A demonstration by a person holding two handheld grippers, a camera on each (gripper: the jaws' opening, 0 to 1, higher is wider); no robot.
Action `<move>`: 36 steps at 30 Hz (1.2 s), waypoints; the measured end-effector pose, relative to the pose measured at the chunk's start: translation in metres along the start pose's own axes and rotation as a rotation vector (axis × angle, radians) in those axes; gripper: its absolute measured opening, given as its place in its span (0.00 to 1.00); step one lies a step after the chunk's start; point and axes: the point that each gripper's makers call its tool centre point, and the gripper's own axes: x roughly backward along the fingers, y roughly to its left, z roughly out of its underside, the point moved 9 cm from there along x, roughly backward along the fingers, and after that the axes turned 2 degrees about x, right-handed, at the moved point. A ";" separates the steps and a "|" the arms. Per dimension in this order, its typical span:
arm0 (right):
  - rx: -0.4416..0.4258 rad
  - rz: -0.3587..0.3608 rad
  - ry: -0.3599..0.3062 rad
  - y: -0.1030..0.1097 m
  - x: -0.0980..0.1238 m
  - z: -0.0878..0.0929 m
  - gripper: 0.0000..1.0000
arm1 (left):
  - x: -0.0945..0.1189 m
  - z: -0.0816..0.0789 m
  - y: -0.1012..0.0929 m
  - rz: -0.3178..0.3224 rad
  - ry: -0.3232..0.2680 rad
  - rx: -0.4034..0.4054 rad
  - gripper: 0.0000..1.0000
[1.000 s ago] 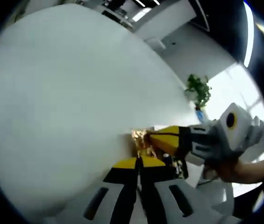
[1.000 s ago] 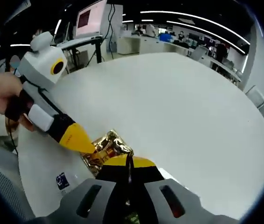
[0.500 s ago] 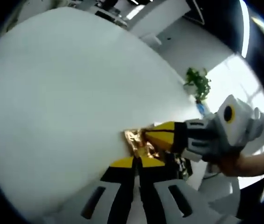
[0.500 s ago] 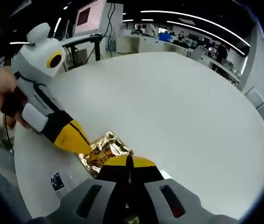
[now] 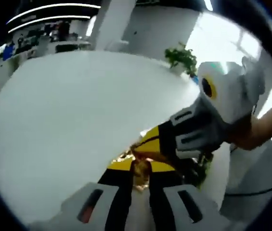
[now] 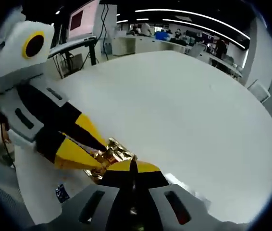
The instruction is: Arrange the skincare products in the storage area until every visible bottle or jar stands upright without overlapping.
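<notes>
left gripper view: the left hand-held gripper (image 5: 141, 168) rose from the bottom, its yellow-tipped jaws drawn close on a crinkled gold-wrapped item (image 5: 138, 169) that showed between them. the right hand-held gripper (image 5: 143, 149) entered from the right, held by a hand (image 5: 265, 130), its yellow tips touching the same gold item from the other side. both met at the near edge of the white worktop (image 5: 68, 110). a potted plant (image 5: 181, 57) stood beyond the worktop's far edge.

right gripper view: the right hand-held gripper (image 6: 131, 168) had its jaws pressed together, with the gold-wrapped item (image 6: 108, 156) just ahead of and touching the tips; whether any of the foil was pinched between them could not be told. the left hand-held gripper (image 6: 97, 151) reached in from the left with its jaws parted around the item's left side. the item lay near the worktop's (image 6: 174, 110) near left edge. a monitor (image 6: 80, 19) stood beyond the far left edge. what kind of product the gold wrap held could not be told.
</notes>
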 end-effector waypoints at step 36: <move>0.118 0.000 -0.023 0.004 0.013 0.003 0.07 | -0.011 0.006 0.005 -0.039 0.080 -0.205 0.18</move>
